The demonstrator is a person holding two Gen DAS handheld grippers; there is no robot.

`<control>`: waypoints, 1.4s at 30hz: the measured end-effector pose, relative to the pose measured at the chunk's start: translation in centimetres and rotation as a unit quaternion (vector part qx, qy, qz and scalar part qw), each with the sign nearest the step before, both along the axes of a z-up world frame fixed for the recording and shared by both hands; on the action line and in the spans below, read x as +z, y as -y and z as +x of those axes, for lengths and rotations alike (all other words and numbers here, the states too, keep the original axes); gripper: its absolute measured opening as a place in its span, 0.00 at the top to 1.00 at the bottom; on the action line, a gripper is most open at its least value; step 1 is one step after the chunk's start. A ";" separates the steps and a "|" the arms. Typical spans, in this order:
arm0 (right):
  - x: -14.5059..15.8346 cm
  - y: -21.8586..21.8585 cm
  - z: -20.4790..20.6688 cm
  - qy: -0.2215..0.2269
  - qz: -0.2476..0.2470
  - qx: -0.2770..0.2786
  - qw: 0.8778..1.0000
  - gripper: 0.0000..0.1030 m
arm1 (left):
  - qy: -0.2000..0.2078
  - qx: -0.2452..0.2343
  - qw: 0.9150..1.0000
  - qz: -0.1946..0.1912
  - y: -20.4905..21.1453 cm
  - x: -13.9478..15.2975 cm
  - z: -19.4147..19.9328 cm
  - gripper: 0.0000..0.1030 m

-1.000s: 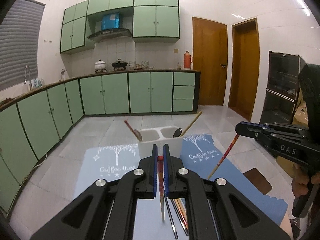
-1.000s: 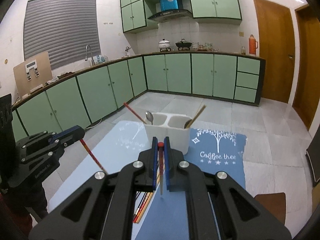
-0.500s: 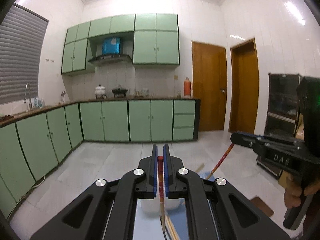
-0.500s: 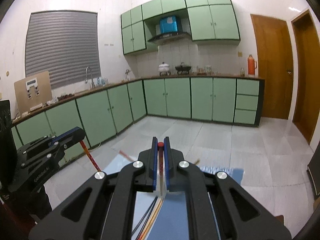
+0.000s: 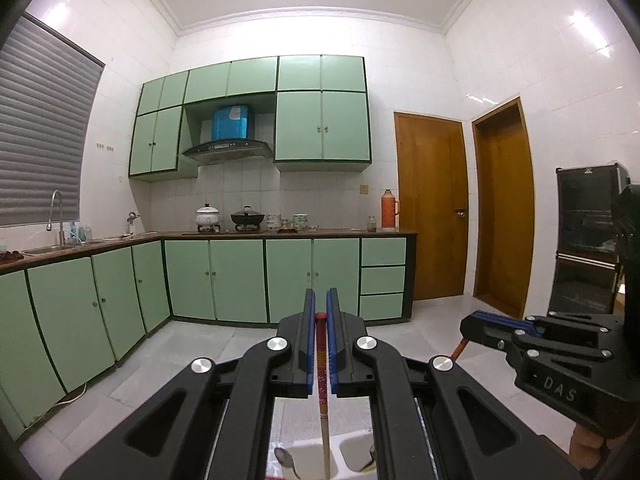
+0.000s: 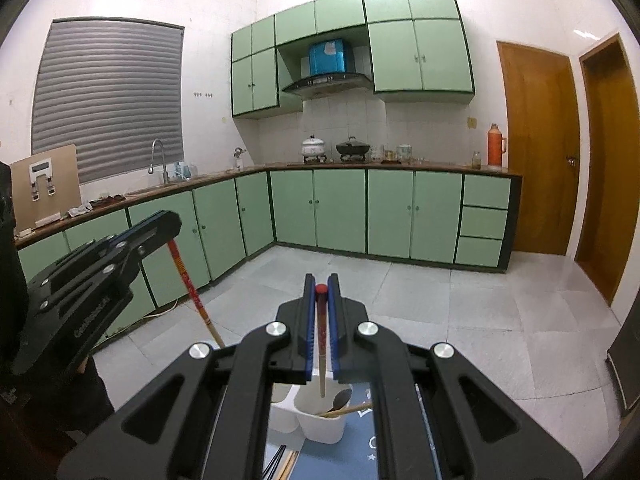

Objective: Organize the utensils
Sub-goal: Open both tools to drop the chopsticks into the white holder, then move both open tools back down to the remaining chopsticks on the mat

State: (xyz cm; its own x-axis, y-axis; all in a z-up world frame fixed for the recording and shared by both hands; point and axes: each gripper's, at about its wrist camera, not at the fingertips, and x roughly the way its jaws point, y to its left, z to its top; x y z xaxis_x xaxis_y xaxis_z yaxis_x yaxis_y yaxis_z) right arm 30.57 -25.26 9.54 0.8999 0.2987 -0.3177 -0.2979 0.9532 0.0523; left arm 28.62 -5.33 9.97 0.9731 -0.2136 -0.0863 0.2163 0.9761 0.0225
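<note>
My left gripper (image 5: 320, 316) is shut on a red-topped chopstick (image 5: 322, 380) that hangs down toward the white two-compartment holder (image 5: 352, 454) below it. A spoon (image 5: 285, 458) lies in the holder's left compartment. My right gripper (image 6: 320, 290) is shut on a second red-topped chopstick (image 6: 321, 352), whose tip hangs above the holder (image 6: 320, 424), where a spoon (image 6: 342, 398) and a wooden chopstick (image 6: 352, 408) rest. Each gripper also shows in the other's view, the right one (image 5: 472, 326) and the left one (image 6: 168, 222), each holding its chopstick.
The holder stands on a blue mat (image 6: 368, 448) with several loose chopsticks (image 6: 284, 460) lying near its front. Green kitchen cabinets (image 5: 240, 280), a tiled floor and two wooden doors (image 5: 432, 208) lie beyond.
Both grippers have risen and tilted up with their chopsticks, so the table and mat dropped out of view. The holder now sits right under the hanging chopstick tips.
</note>
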 end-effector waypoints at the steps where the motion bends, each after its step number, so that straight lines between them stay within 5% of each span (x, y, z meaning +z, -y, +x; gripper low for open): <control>1: -0.4 0.0 0.5 -0.004 0.000 0.000 1.000 0.95 | -0.001 0.000 1.000 -0.001 0.1 -0.5 0.6 0.95; 12: -6.4 -1.0 4.1 -0.061 -0.010 0.009 0.998 0.95 | -0.094 0.003 0.996 0.001 -0.1 -7.5 5.1 0.95; 17: -7.2 -1.0 4.0 -0.071 -0.006 0.003 0.997 0.88 | -0.112 0.008 0.994 -0.004 -1.2 -8.3 4.6 0.89; 21: -6.5 -0.4 2.7 -0.057 0.001 -0.010 0.998 0.62 | -0.103 0.012 0.995 -0.002 -1.8 -7.4 3.1 0.81; 24: -5.7 0.1 1.3 -0.041 0.003 -0.015 0.999 0.57 | -0.094 0.014 0.995 -0.004 -2.2 -6.3 1.4 0.74; 30: -5.5 1.6 -3.5 -0.019 0.011 -0.023 0.999 0.32 | -0.079 0.016 0.997 0.011 -2.8 -5.3 -3.4 0.57; 34: -6.9 2.5 -6.9 -0.024 0.015 -0.027 0.999 0.21 | -0.091 0.013 0.996 0.012 -3.3 -6.6 -6.9 0.53; 42: -11.8 2.5 -12.2 -0.071 0.014 -0.043 0.996 0.16 | -0.156 0.015 0.987 0.019 -4.2 -12.1 -11.9 0.48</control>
State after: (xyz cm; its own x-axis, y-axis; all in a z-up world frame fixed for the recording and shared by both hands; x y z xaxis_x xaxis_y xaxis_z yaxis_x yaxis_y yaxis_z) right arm 18.35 -27.74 -2.27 0.8692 0.2325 -0.4364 -0.2027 0.9725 0.1145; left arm 16.68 -1.12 -2.16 0.9032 -0.1771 -0.3909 0.1902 0.9817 -0.0052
